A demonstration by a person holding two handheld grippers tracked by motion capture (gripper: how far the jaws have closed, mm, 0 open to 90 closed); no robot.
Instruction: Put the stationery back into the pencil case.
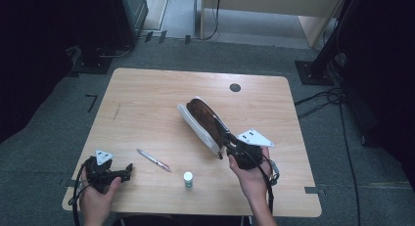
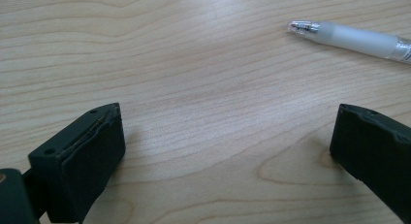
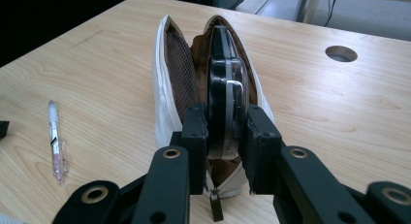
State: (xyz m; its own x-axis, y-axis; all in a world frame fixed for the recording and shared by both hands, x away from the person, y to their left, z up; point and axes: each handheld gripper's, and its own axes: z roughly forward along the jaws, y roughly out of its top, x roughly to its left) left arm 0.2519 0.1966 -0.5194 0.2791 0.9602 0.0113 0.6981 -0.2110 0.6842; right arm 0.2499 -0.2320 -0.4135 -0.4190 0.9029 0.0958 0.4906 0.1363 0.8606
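Between the right gripper's (image 3: pixel 225 141) jaws sits a black stapler (image 3: pixel 225 83), clamped by its near end and lying inside the open pencil case (image 3: pixel 167 83); the case rests mid-table, white outside, brown mesh within, its zip pull hanging below the jaws; judging by this, the stapler is partly in the case but not let go, and closing the zip remains; nearer the person than the case lie a pen (image 1: pixel 154 160) and a small bottle (image 1: pixel 188 179); left of the pen, the left gripper (image 1: pixel 128 170) rests spread wide, holding nothing.

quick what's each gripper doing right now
Left gripper: open, empty, beside the pen.
Right gripper: shut on a black stapler in the pencil case.
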